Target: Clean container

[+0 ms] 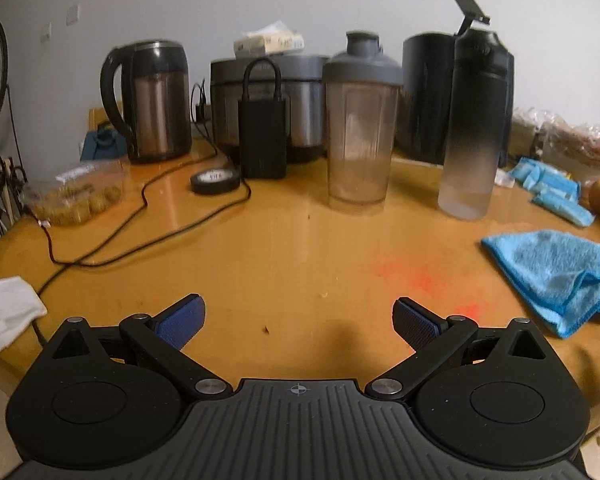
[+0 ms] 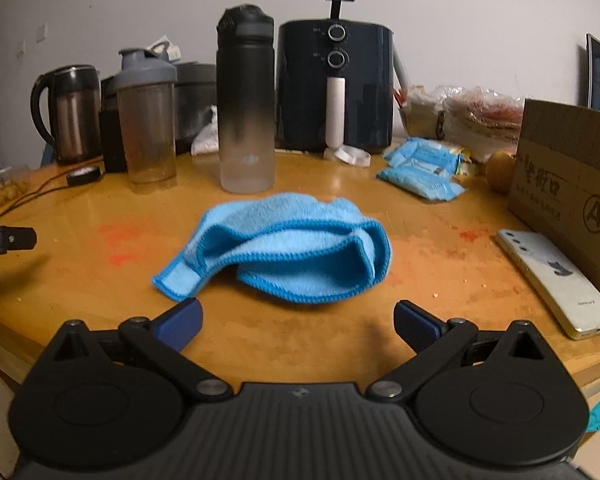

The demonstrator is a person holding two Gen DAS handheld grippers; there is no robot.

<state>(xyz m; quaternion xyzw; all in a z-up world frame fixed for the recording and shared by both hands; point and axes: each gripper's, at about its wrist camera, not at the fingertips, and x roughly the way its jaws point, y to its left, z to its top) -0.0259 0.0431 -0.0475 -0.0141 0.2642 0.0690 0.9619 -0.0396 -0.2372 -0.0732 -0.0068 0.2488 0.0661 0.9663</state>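
Observation:
A clear shaker cup with a grey lid (image 1: 360, 128) stands upright on the wooden table, straight ahead of my left gripper (image 1: 299, 320), which is open and empty. It also shows in the right wrist view (image 2: 148, 120). A black-to-clear water bottle (image 1: 474, 128) stands right of it, also in the right wrist view (image 2: 246, 104). A crumpled blue cloth (image 2: 284, 248) lies just in front of my right gripper (image 2: 298, 320), which is open and empty. The cloth also shows at the right of the left wrist view (image 1: 556, 276).
A kettle (image 1: 150, 100), a cooker (image 1: 284, 100), a black charger (image 1: 262, 136), a tape roll (image 1: 215, 180) and a cable (image 1: 140, 216) stand at the back left. An air fryer (image 2: 336, 84), blue packets (image 2: 424, 168), a cardboard box (image 2: 568, 184) and a phone (image 2: 556, 280) are on the right.

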